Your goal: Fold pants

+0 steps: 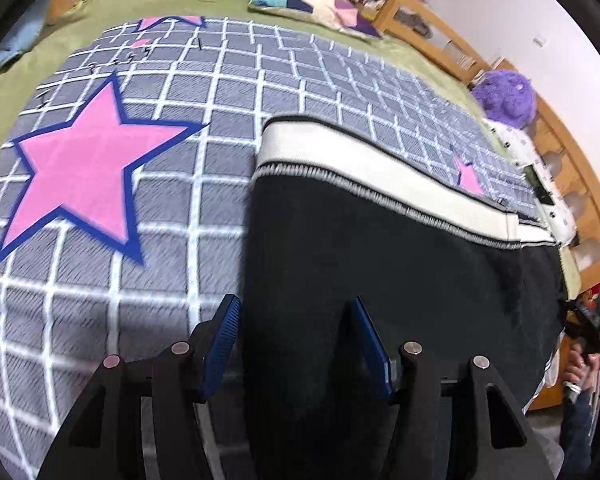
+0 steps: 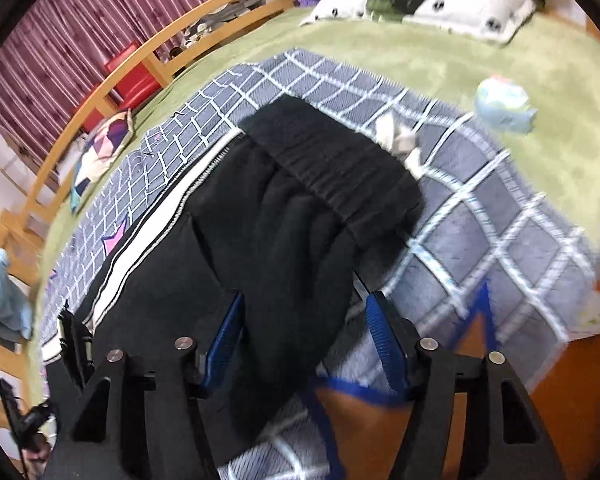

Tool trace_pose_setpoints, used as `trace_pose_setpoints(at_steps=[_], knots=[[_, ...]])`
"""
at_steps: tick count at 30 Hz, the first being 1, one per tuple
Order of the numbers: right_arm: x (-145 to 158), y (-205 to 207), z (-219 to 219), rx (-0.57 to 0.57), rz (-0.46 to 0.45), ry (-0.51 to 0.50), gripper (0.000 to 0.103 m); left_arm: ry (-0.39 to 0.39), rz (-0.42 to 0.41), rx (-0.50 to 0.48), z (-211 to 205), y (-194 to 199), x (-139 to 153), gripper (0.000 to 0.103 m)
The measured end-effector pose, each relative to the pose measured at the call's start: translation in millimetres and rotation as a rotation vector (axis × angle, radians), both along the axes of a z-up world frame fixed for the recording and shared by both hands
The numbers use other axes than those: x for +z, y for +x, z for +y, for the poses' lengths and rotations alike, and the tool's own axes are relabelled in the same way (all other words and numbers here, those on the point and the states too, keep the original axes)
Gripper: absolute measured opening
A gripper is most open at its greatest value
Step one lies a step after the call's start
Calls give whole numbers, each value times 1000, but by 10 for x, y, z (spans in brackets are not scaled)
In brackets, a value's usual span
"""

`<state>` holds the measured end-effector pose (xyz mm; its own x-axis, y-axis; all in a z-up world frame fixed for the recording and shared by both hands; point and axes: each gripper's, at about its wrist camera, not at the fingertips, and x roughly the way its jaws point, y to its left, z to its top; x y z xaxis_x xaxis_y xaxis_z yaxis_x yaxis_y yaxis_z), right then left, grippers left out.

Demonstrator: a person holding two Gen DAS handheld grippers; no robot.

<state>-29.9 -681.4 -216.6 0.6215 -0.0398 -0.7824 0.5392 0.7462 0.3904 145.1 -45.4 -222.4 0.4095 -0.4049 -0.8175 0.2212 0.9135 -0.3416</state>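
Black pants point(image 1: 380, 264) with a white side stripe point(image 1: 380, 168) lie on a grey checked blanket point(image 1: 100, 300) on the bed. My left gripper point(image 1: 296, 344) is open, its blue pads either side of the pants' near edge. In the right wrist view the pants point(image 2: 284, 216) lie folded lengthwise, the ribbed waistband point(image 2: 340, 168) at the far end with a white drawstring point(image 2: 400, 140). My right gripper point(image 2: 304, 340) is open and straddles the near fabric. I cannot tell whether the pads touch the cloth.
The blanket has pink stars point(image 1: 80, 168) and lies on a green bedspread point(image 2: 420, 60). A patchwork cushion point(image 1: 316, 0), a purple fluffy toy point(image 1: 504, 96), a white patterned pillow point(image 2: 440, 4) and a pale blue toy point(image 2: 504, 104) lie around. A wooden bed rail point(image 2: 140, 64) runs behind.
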Motion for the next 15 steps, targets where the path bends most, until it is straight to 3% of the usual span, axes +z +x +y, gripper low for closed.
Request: trace_pose_setpoints(at_steps=[7,8,9,10,11,12,15], knots=[[-267,310,-153,1,-73,61,69,-35,25,-33,-122,293,-71,55],[-256,358,-138,-14,-52,48,62,-30,31,-35,-125,304,-61,48],[-225,393,-123,-14,-29,20,44,-35,36,-31,-131,315,-49,30],[-177,405,-90,-8,-11,-13,37,-47,43,-22,-125,319,-20,22],[-92,400,-39,12,-29,-14,19,-70,35,-27,-119,311,54,12],[17,386,18,9,-54,-25,18,-80,25,-32,-126,300,126,12],[465,453,383,5,-79,-185,15,-72,-37,-57,-151,251,458,12]])
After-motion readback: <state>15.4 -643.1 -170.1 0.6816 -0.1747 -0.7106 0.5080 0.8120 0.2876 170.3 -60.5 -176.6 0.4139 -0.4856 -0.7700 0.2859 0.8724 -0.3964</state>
